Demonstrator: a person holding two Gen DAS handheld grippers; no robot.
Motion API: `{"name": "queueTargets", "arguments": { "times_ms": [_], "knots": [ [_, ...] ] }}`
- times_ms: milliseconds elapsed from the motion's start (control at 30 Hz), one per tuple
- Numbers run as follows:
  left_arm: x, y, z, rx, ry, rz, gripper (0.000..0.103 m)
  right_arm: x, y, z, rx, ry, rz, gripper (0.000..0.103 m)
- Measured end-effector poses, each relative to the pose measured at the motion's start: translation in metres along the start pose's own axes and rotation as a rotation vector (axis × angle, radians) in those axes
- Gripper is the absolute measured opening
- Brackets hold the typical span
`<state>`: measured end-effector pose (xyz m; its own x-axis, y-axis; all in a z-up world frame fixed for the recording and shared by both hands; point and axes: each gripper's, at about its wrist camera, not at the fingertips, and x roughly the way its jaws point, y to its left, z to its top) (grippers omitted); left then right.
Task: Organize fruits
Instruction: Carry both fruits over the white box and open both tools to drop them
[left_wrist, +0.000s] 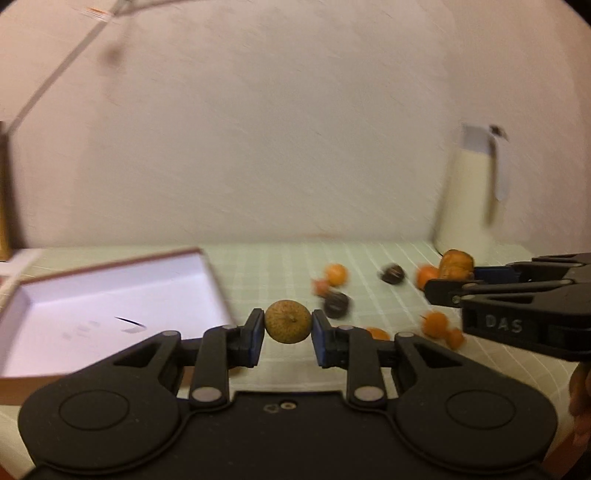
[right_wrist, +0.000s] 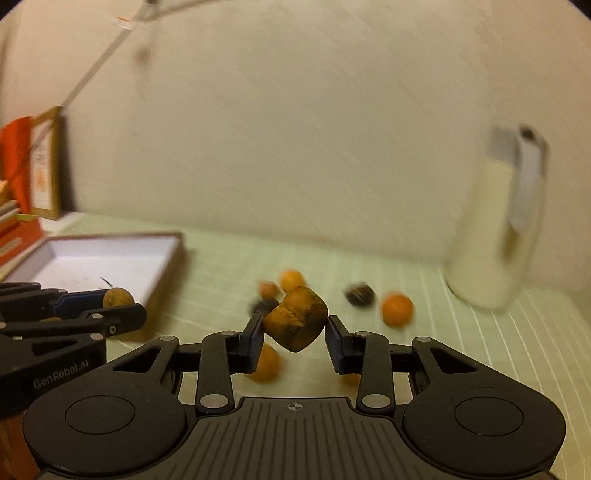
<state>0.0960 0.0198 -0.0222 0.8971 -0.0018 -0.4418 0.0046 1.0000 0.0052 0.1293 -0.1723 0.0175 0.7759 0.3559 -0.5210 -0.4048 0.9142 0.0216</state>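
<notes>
step: carry both fruits to the box (left_wrist: 110, 295), keep it level, no extra squeeze | left tongs (left_wrist: 288, 328): nearly closed on round tan fruit (left_wrist: 288, 321), stem end facing camera, no real long axis | right tongs (right_wrist: 295, 328): pinching lumpy brown fruit (right_wrist: 297, 319), tilted diagonally | both clear of tabletop (right_wrist: 480, 350)

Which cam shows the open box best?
Left wrist view: the box sits large at left, its white inside and brown rim mostly visible, one corner behind the left claw. Right wrist view shows it smaller, farther off, partly behind the left claw.
</notes>
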Motion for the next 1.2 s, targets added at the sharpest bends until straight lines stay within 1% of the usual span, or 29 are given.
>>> {"name": "queueTargets", "arguments": {
  "times_ms": [167, 333, 533, 667, 833, 967, 1033, 1100, 1200],
  "knots": [
    [-0.024, 0.035, 0.015, -0.026, -0.047, 0.087, 0.018, -0.001, 0.033, 0.029, -0.046, -0.06, 0.081, 0.037],
    [-0.044, 0.071, 0.025, -0.029, -0.091, 0.196, 0.018, 0.006, 0.065, 0.044, -0.088, -0.087, 0.139, 0.037],
    [-0.05, 0.113, 0.03, -0.081, -0.104, 0.318, 0.018, 0.023, 0.106, 0.058, -0.14, -0.115, 0.199, 0.037],
    [-0.052, 0.137, 0.026, -0.118, -0.098, 0.371, 0.018, 0.037, 0.12, 0.067, -0.156, -0.114, 0.224, 0.037],
    [-0.049, 0.162, 0.022, -0.149, -0.073, 0.421, 0.018, 0.052, 0.127, 0.073, -0.131, -0.095, 0.255, 0.037],
    [-0.047, 0.179, 0.017, -0.169, -0.048, 0.443, 0.018, 0.072, 0.138, 0.074, -0.134, -0.065, 0.268, 0.037],
    [-0.045, 0.184, 0.014, -0.178, -0.03, 0.44, 0.018, 0.081, 0.143, 0.075, -0.142, -0.058, 0.27, 0.037],
    [-0.042, 0.19, 0.013, -0.168, -0.028, 0.444, 0.018, 0.088, 0.147, 0.076, -0.141, -0.049, 0.276, 0.037],
    [-0.038, 0.195, 0.012, -0.179, -0.014, 0.44, 0.018, 0.097, 0.152, 0.077, -0.146, -0.036, 0.28, 0.037]
  ]
}}
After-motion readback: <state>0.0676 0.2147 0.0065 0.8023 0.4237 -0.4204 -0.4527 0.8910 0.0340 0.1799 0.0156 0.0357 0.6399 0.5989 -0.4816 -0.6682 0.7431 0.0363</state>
